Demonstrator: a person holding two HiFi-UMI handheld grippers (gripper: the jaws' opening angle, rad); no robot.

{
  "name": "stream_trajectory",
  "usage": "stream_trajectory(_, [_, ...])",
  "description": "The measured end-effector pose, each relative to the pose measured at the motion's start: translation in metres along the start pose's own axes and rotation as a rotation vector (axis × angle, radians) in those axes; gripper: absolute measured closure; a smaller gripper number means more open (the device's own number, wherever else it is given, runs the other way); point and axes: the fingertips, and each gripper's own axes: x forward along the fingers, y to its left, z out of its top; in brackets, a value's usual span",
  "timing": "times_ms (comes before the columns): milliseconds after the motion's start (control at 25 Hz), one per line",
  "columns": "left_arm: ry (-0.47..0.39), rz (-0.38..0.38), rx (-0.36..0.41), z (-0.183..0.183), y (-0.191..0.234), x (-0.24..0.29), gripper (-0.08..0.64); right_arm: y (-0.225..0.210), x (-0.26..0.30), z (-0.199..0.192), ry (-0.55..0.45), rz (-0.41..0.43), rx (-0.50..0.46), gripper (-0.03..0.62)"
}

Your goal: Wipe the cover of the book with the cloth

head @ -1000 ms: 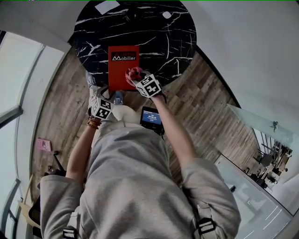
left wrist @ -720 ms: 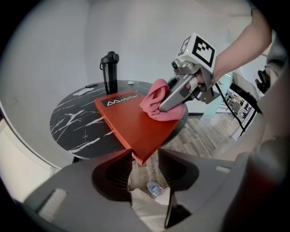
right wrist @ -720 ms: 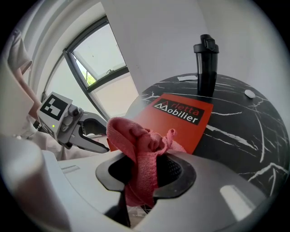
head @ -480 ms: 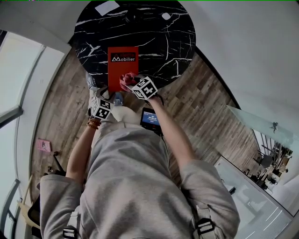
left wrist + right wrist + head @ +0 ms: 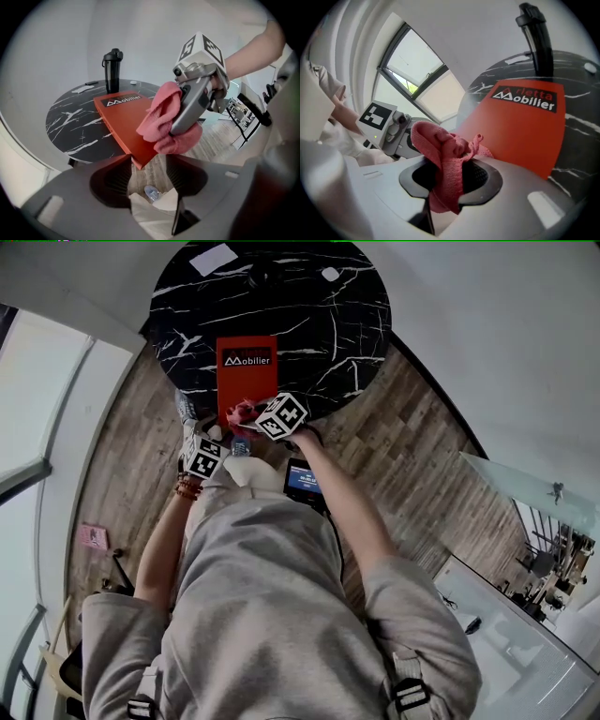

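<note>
A red book (image 5: 247, 371) lies on the round black marble table (image 5: 319, 334), its near corner past the table's edge. My right gripper (image 5: 255, 416) is shut on a bunched pink cloth (image 5: 239, 413) that rests on the book's near end. In the right gripper view the cloth (image 5: 445, 154) fills the jaws over the red cover (image 5: 520, 126). My left gripper (image 5: 147, 177) sits just below the book's near corner (image 5: 139, 159). Its jaws are opening, and the pads stand clear of the corner. The left gripper view also shows the right gripper (image 5: 177, 132) with the cloth (image 5: 161, 119).
A black bottle (image 5: 112, 70) stands at the table's far side, behind the book. A white card (image 5: 215, 255) and a small white piece (image 5: 329, 274) lie near the far rim. Wooden floor surrounds the table. A small screen (image 5: 305, 477) hangs at the person's waist.
The right gripper has dragged the cloth down the cover toward the book's near end and a little to the left. The left gripper has stayed by the near corner.
</note>
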Motion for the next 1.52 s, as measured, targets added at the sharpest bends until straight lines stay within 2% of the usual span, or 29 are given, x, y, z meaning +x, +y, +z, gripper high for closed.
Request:
stream_trajectory(80, [0.012,-0.035,0.012,0.002,-0.006,-0.007,0.338,0.020,0.008,-0.007,0.036,0.099,-0.012,0.446])
stream_trajectory(160, [0.009,-0.071,0.030,0.005,-0.013,-0.019,0.337,0.037,0.005,-0.006,0.027,0.182,-0.026,0.446])
stream_trajectory(280, [-0.068,-0.094,0.016,0.022,-0.016,-0.053,0.343,0.057,-0.028,0.021,-0.102,0.306,0.021,0.445])
stream_trajectory(360, [-0.162,-0.066,-0.003,0.043,-0.011,-0.081,0.347,0.066,-0.067,0.048,-0.230,0.333,0.028,0.445])
stream_trajectory(440, [-0.274,0.002,0.011,0.076,0.003,-0.113,0.348,0.065,-0.114,0.082,-0.401,0.259,-0.007,0.445])
stream_trajectory(600, [-0.464,0.150,0.070,0.132,0.017,-0.174,0.377,0.070,-0.213,0.130,-0.789,-0.069,-0.095,0.445])
stream_trajectory(720, [-0.643,0.295,0.110,0.173,0.018,-0.222,0.448,0.087,-0.269,0.131,-0.974,-0.327,-0.153,0.445])
stream_trajectory(800, [-0.742,0.369,0.160,0.195,0.008,-0.256,0.504,0.107,-0.293,0.121,-1.048,-0.445,-0.170,0.445])
stream_trajectory(960, [-0.828,0.355,0.215,0.197,-0.020,-0.302,0.535,0.164,-0.309,0.096,-1.078,-0.619,-0.234,0.445])
stream_trajectory(1080, [-0.884,0.339,0.222,0.183,-0.037,-0.335,0.541,0.210,-0.304,0.080,-1.093,-0.689,-0.255,0.446])
stream_trajectory(1160, [-0.906,0.332,0.221,0.166,-0.047,-0.353,0.548,0.242,-0.290,0.074,-1.098,-0.716,-0.274,0.446])
stream_trajectory(1280, [-0.908,0.277,0.200,0.134,-0.066,-0.368,0.549,0.282,-0.269,0.064,-1.091,-0.768,-0.294,0.446])
stream_trajectory(1400, [-0.923,0.224,0.221,0.102,-0.087,-0.384,0.549,0.316,-0.257,0.043,-1.089,-0.833,-0.279,0.445])
stream_trajectory(1520, [-0.915,0.201,0.203,0.065,-0.101,-0.404,0.549,0.354,-0.244,0.024,-1.086,-0.869,-0.261,0.446])
